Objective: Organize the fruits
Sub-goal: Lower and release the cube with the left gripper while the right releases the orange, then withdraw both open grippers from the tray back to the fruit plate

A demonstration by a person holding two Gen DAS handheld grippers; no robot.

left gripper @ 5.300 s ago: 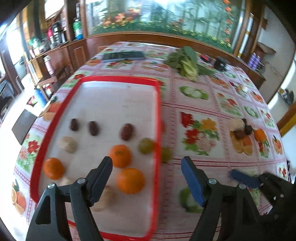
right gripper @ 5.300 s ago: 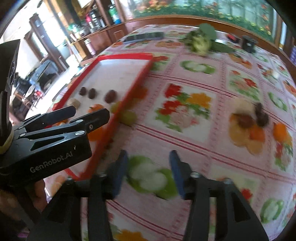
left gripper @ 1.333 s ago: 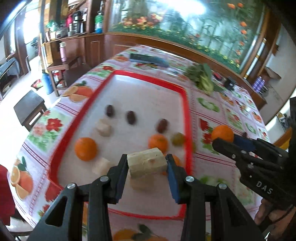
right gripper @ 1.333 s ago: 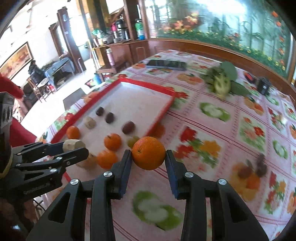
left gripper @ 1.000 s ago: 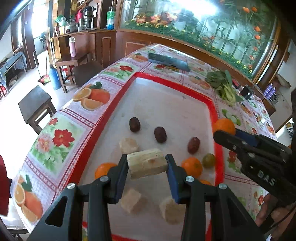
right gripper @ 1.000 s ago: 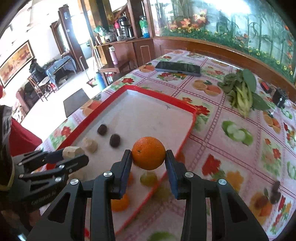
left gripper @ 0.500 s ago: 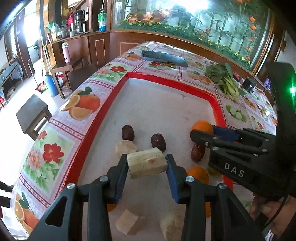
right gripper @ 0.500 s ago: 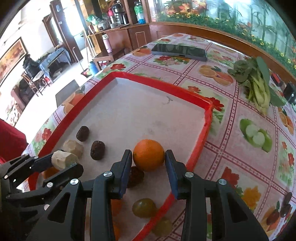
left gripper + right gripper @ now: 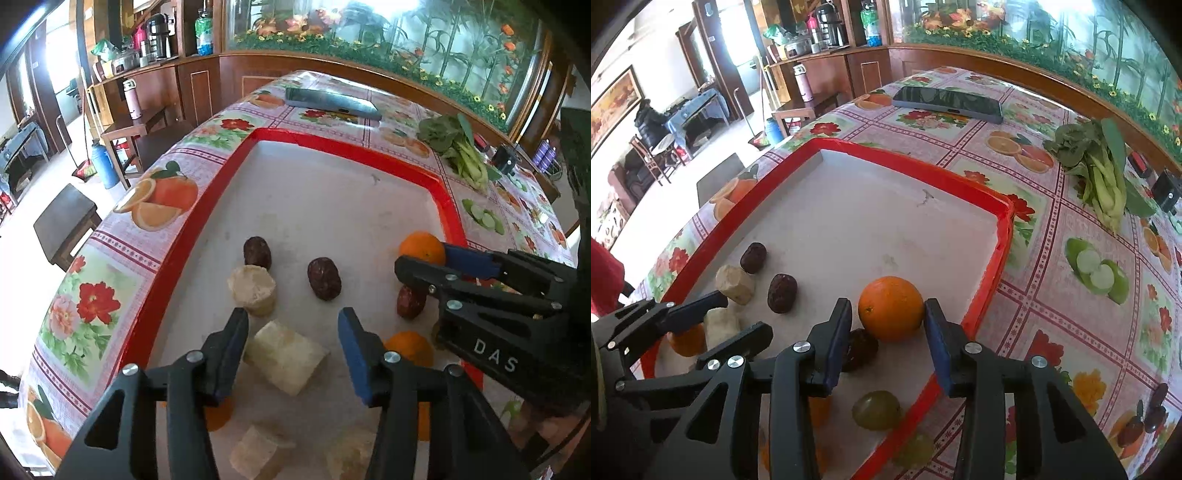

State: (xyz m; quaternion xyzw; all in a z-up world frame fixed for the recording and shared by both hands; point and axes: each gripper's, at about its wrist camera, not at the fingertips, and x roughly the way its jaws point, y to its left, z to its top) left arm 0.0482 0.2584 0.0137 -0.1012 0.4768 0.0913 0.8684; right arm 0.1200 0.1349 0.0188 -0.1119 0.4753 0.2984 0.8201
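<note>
Left wrist view: the left gripper [image 9: 291, 343] stands released over a pale chunk [image 9: 284, 356] on the tray [image 9: 354, 151]. At 2 o'clock, the right gripper [image 9: 888, 325] brackets 1 orange [image 9: 891, 308], grip uncertain; next, withdraw.

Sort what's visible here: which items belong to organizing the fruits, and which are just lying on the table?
Job items:
red tray
orange between the right gripper fingers
pale cut chunk below the open left gripper
dark red dates
green grape

Lying about:
phone
leafy greens
small black box
</note>
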